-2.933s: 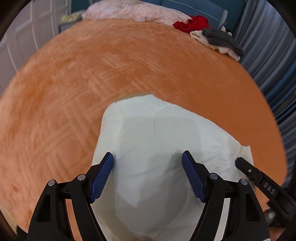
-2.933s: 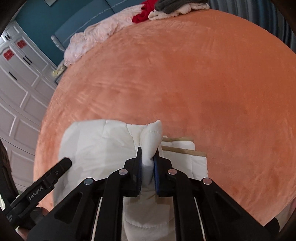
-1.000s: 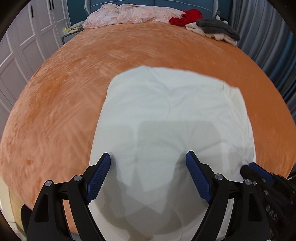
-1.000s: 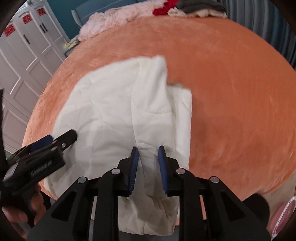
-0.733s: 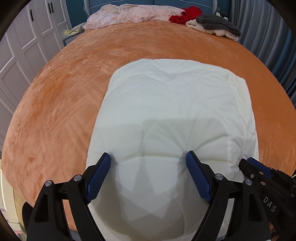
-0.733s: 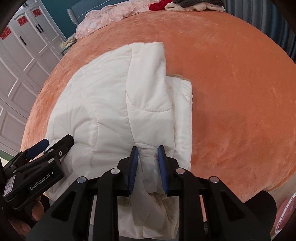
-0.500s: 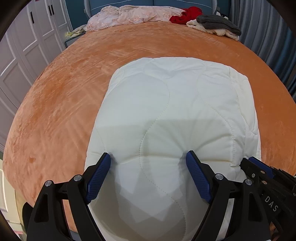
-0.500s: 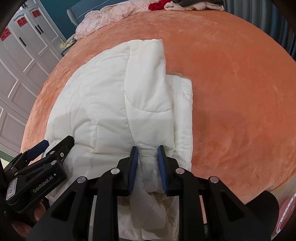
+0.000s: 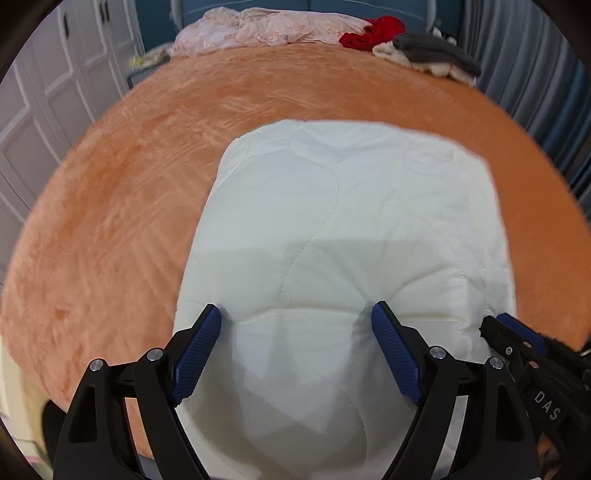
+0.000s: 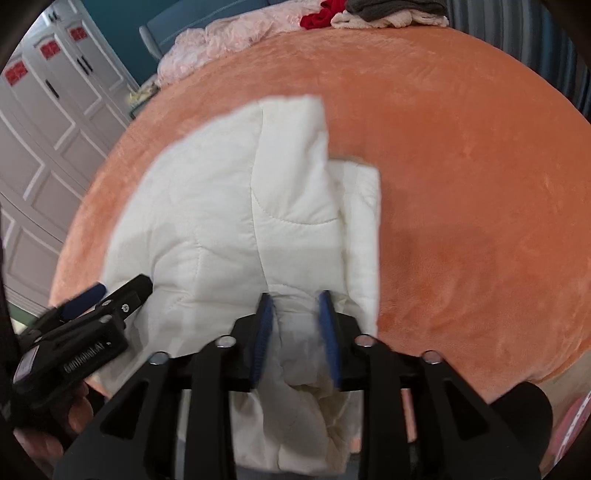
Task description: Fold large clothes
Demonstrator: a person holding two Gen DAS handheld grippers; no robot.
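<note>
One big white quilted coat [image 9: 343, 229] lies spread on the orange bed cover [image 9: 122, 206]. Its near end hangs over the near edge of the bed, down toward the two grippers. The far end of the coat is flat and almost square in the left wrist view. In the right wrist view a long padded strip runs up the middle of the coat, and a thinner folded layer peeks out along its right side.

The left gripper [image 9: 295, 332] is wide open. Its two blue pads [image 9: 197, 345] sit far apart, one near the coat's left edge and one more to the right, with a puffy hump of coat between them. The fabric puckers at the right pad. Nothing is pinched there.

The right gripper [image 10: 294, 334] has its blue pads close, but with a gap. A bunch of coat sits in that gap. The picture is blurry, so I cannot tell if the pads squeeze it or just stand beside it.

Each gripper shows up at the side of the other's view, right next to the coat's near corners.

Far away, at the head of the bed, lie a pink blanket [image 9: 266, 29], a red cloth [image 9: 369, 33] and a grey and cream pile [image 9: 432, 55]. White doors [image 10: 48, 110] stand on the left
</note>
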